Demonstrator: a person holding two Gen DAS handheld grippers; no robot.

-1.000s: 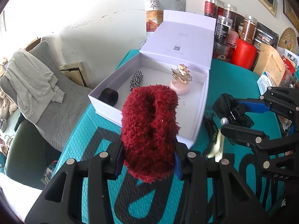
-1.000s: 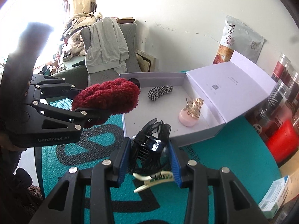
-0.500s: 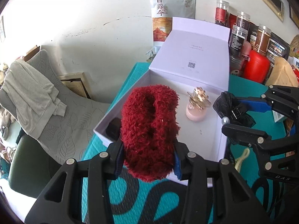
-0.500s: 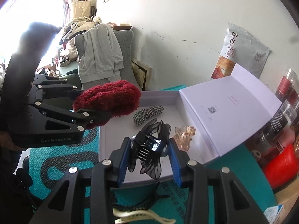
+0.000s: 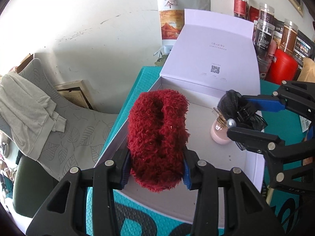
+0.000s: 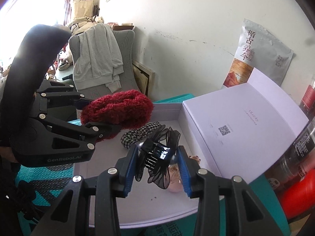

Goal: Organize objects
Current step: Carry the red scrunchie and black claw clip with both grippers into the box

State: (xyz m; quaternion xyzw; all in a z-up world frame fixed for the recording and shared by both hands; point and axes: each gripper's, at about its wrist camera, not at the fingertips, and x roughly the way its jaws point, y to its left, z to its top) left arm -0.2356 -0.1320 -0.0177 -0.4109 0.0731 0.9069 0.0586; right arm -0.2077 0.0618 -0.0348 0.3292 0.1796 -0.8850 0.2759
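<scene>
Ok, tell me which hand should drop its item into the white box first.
Probably the left. Its gripper holds the red fluffy scrunchie over bare box floor, while the right gripper's black hair clip hangs over the pink bottle.

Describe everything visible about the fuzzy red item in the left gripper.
The red fuzzy scrunchie is a thick, shaggy plush loop, squeezed into an upright oval with a dark slit at its centre. The left gripper clamps its lower part between blue pads. It hangs in the air above the open white box, touching nothing else.
</scene>
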